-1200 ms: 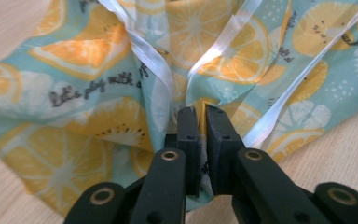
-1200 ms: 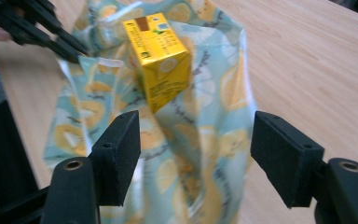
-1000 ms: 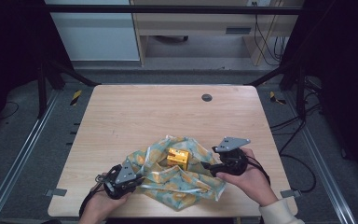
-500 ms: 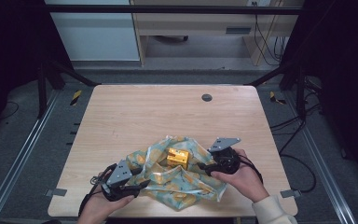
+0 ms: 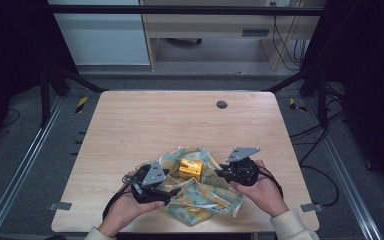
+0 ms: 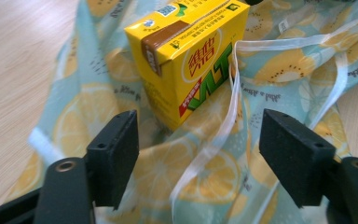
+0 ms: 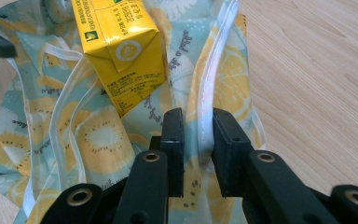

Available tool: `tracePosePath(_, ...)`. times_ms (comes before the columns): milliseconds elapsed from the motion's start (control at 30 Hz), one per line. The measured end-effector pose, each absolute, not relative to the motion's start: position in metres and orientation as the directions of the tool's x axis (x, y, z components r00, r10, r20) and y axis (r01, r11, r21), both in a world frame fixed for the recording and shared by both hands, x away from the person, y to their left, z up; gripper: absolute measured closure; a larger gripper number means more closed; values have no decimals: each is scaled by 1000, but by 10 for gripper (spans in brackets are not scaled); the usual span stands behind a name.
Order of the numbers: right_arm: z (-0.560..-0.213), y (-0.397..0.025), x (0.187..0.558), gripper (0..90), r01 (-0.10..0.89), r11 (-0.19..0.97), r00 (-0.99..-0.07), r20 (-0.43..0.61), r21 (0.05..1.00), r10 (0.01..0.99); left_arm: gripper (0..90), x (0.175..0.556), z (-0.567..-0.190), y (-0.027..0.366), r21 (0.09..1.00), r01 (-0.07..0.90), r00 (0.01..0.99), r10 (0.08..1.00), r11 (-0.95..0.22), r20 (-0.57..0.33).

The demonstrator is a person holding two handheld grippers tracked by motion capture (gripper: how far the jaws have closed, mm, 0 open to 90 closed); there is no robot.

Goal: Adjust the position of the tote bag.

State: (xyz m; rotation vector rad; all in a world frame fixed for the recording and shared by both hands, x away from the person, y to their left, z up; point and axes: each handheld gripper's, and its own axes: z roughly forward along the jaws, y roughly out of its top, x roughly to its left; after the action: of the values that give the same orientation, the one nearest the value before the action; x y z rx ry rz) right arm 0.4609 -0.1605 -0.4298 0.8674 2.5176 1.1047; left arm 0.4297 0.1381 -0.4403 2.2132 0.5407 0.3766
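Moved since the earlier frame: left gripper shifted toward the table middle and nearer to the carton, right gripper almost unchanged. Left jaws wide open, holding nothing, with yellow drink carton just ahead between them, resting on lemon-print cloth. Right jaws closed on the cloth's white edge band, carton ahead to their left. Risk: pulling the band could tip the carton; white ribbon could snag the open jaws. Count: one carton, one cloth, two grippers.
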Motion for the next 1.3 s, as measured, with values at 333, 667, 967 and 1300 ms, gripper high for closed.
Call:
tracePosePath(333, -426, -162, 463, 729, 423, 516, -783, 14, 745, 622, 250, 447, -457, 123, 737, 241, 887, 451, -632, 97)
tracePosePath(667, -426, -156, 467, 809, 421, 534, -791, 9, 733, 612, 366, 442, -467, 125, 692, 286, 889, 452, -663, 67)
tracePosePath(967, -429, -152, 472, 617, 420, 535, -792, 7, 733, 611, 573, 426, -466, 126, 666, 243, 905, 412, -706, 106)
tracePosePath(1300, -431, -140, 479, 605, 415, 601, -809, -26, 683, 588, 753, 414, -469, 125, 650, 194, 920, 366, -735, 140)
